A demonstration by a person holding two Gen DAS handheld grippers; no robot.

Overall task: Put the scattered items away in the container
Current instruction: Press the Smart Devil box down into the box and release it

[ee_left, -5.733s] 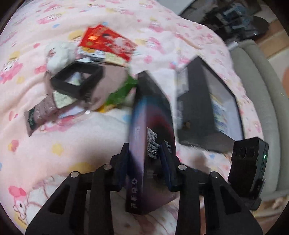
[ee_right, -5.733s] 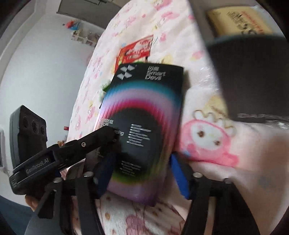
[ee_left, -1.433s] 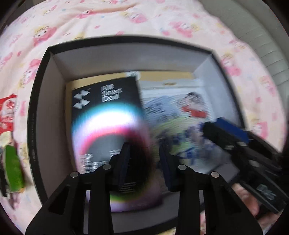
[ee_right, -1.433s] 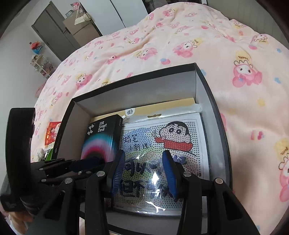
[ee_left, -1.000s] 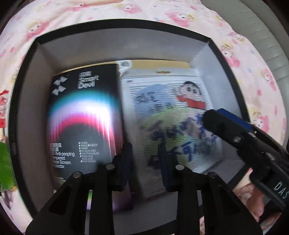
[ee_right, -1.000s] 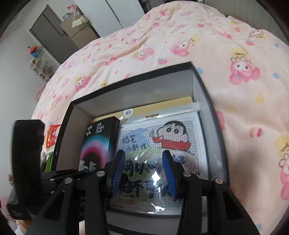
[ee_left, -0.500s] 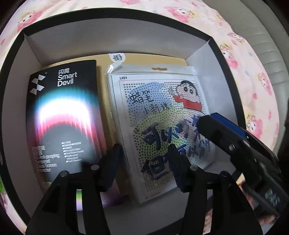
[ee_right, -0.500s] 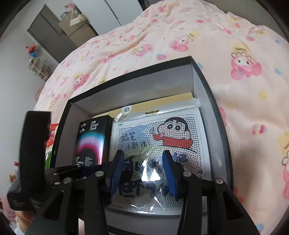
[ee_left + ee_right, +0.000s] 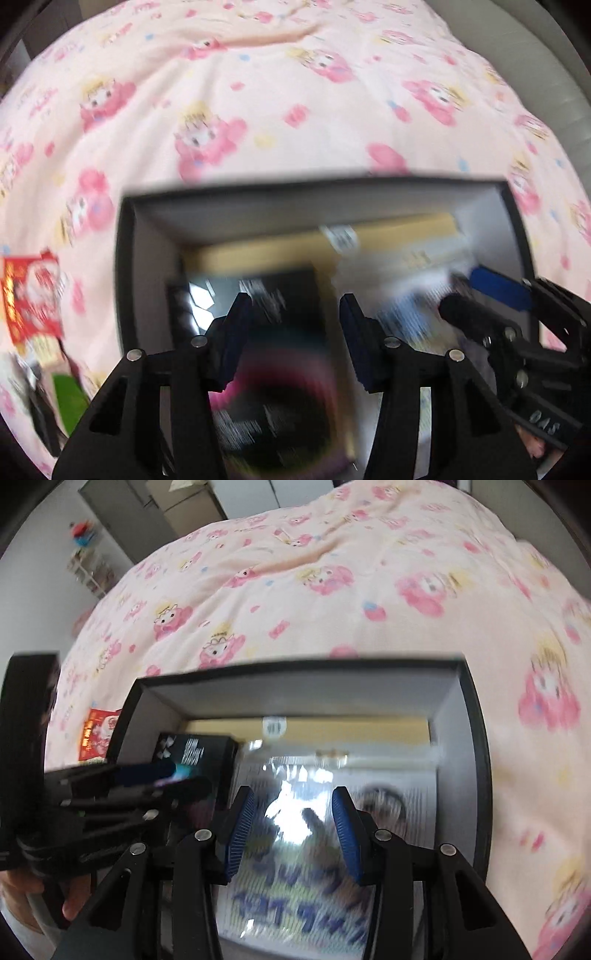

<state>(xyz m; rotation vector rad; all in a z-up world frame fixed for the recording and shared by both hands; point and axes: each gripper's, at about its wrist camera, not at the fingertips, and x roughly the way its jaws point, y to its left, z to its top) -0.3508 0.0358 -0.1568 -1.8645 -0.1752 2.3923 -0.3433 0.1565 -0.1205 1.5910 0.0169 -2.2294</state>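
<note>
The black open container (image 9: 125, 236) (image 9: 476, 738) lies on a pink blanket. Inside it a black rainbow-printed box (image 9: 288, 406) (image 9: 195, 753) lies flat at the left, beside a cartoon-printed plastic pack (image 9: 295, 886) (image 9: 406, 280). My left gripper (image 9: 294, 301) (image 9: 166, 779) hovers over the black box; its jaws are closing slightly, but the pads stand apart with nothing gripped. My right gripper (image 9: 292, 797) (image 9: 480, 297) hangs open over the cartoon pack, also holding nothing. Both views are blurred.
A yellow envelope (image 9: 369, 725) lies under the items in the container. A red snack packet (image 9: 31, 295) (image 9: 98, 734) and a green packet (image 9: 70, 398) lie on the blanket left of the container. A hand (image 9: 22, 893) holds the left gripper. Cupboards stand beyond the bed.
My left gripper has let go of the black box, which now lies flat in the container. Both grippers have drawn back from the container floor, so more of the blanket shows.
</note>
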